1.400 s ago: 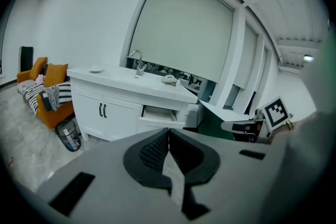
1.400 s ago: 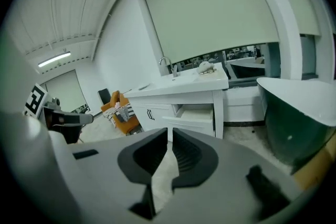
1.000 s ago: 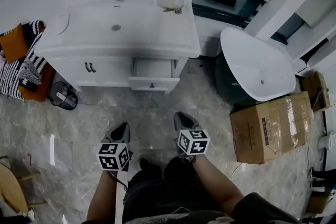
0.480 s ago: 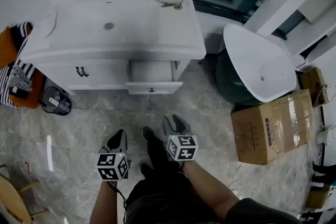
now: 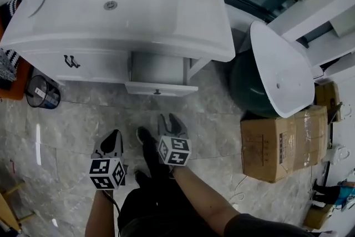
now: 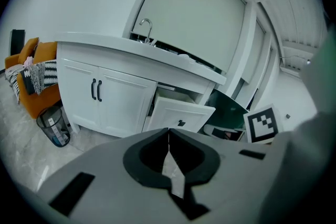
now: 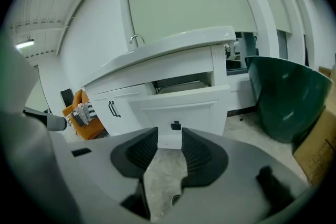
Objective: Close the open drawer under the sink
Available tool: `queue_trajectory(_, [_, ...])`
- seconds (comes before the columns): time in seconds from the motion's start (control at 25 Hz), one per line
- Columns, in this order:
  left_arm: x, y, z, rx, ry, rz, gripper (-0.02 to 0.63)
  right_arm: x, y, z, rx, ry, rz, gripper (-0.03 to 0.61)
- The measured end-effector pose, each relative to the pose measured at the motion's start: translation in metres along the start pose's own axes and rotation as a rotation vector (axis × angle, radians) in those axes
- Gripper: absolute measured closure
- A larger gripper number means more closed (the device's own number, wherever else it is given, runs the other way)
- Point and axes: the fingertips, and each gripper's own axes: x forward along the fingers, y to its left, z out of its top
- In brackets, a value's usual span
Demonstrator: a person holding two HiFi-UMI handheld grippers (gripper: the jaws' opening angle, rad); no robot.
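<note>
1. The drawer (image 5: 160, 71) sits upper centre in the head view, under the front edge of the sink (image 5: 166, 14). It is pulled out, and its front panel stands clear of the cabinet face.
2. Your left claw (image 5: 113, 139) is lower left of the head view, over the marble floor (image 5: 222, 108) and well apart from the drawer.
3. In the left gripper view its jaws meet at the tips with nothing between them. The drawer shows right of centre there, above the jaw tips.
4. Your right claw (image 5: 169, 121) is at frame centre, just below the drawer front but not touching it.
5. The right claw's jaws have just opened and stand wide apart. Nothing is held, and only floor shows through the gap.
6. In the right gripper view the drawer's dark knob (image 7: 176, 125) sits right above the gap between the jaws.
7. The double doors with black handles (image 5: 69, 60) are left of the drawer, shut.
8. A waste bin (image 5: 41, 91) is at the left edge, and a cardboard box (image 5: 283, 141) at the right.
</note>
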Motion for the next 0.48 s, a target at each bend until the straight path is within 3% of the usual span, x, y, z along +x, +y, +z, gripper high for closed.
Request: queue_trajectory(0.48, [0.080,0.022,-0.001,0.022,0.031,-0.004,0.600,0.113,-0.013,-0.013,-0.033,0.058,-0.062,0.437])
